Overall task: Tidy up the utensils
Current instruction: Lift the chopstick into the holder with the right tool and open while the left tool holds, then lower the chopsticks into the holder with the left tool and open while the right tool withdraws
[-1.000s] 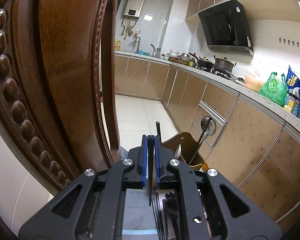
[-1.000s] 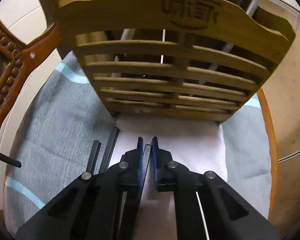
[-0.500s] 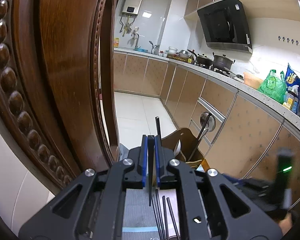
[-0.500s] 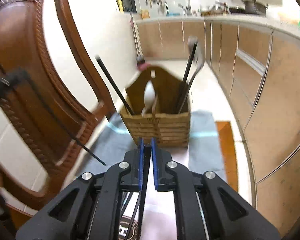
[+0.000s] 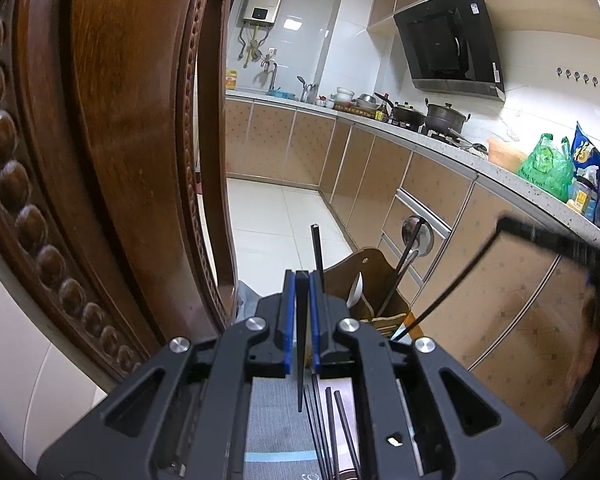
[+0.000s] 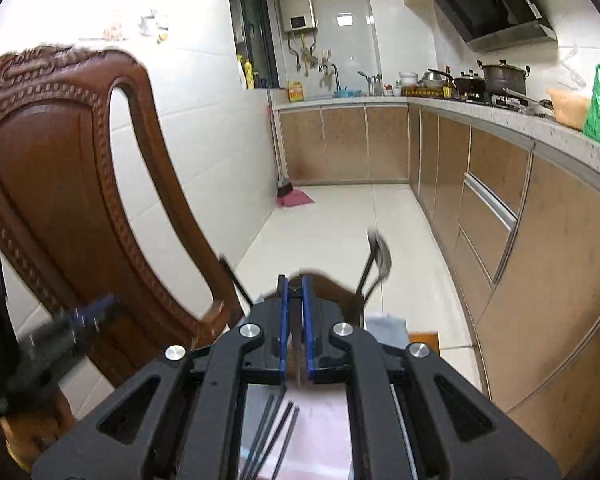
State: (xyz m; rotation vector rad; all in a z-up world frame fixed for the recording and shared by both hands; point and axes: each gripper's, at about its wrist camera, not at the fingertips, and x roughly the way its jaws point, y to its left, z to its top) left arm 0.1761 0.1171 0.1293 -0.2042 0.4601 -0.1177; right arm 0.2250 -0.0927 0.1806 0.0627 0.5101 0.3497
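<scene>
Only the left wrist view shows the right gripper's (image 5: 504, 224) chopstick (image 5: 452, 292)

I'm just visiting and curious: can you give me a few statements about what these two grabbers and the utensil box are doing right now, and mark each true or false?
1. The left gripper pinches a black chopstick. True.
2. The wooden holder is empty. False: it holds chopsticks and spoons.
3. Loose chopsticks lie on the cloth below. True.
4. The right gripper is wide open. False: it is closed on a thin stick.
</scene>
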